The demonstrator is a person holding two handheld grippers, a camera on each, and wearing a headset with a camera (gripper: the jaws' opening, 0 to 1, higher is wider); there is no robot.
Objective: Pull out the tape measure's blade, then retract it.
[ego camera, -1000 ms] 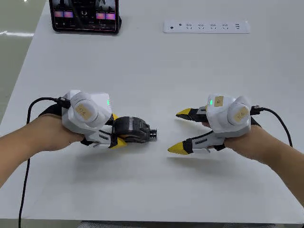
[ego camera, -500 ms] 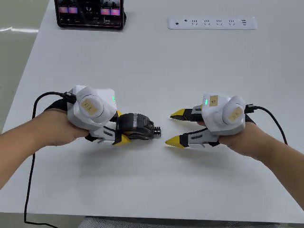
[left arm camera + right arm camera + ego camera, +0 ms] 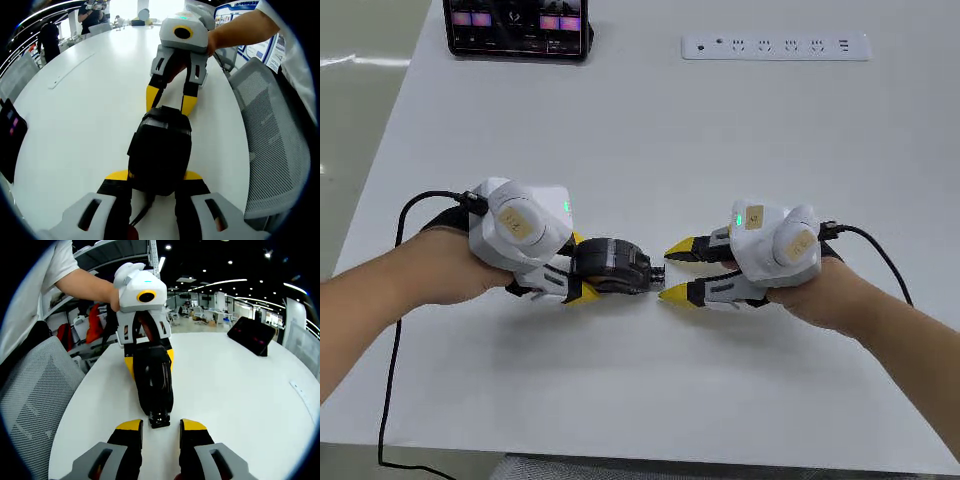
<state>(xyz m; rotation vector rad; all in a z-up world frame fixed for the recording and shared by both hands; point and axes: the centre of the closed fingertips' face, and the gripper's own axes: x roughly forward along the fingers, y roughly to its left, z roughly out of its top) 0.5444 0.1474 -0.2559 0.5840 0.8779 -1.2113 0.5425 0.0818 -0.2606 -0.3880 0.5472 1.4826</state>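
Item: black tape measure point(image 3: 612, 266), lying on the white tabletop point(image 3: 650, 140) near its front edge, blade fully wound in. Holder: left claw point(image 3: 582, 267), clamped on the rear half of the case, one yellow-tipped jaw against each flat side; the person's left hand point(image 3: 435, 270) wraps the handle. The blade's end tab point(image 3: 159, 418) protrudes from the front of the case and points at the right claw point(image 3: 675, 270). Right claw: jaws parted to a narrow gap, yellow tips standing either side of the end tab and just short of the case; in the right gripper view a thin gap shows between each tip and the tab. Right hand point(image 3: 825, 295) grips its handle. Also on the tabletop: a dark tablet point(image 3: 517, 27) with a lit screen at the far edge, and a white power strip point(image 3: 776, 46) to its right, both well apart from the claws. Black cables point(image 3: 395, 330) trail from both units.
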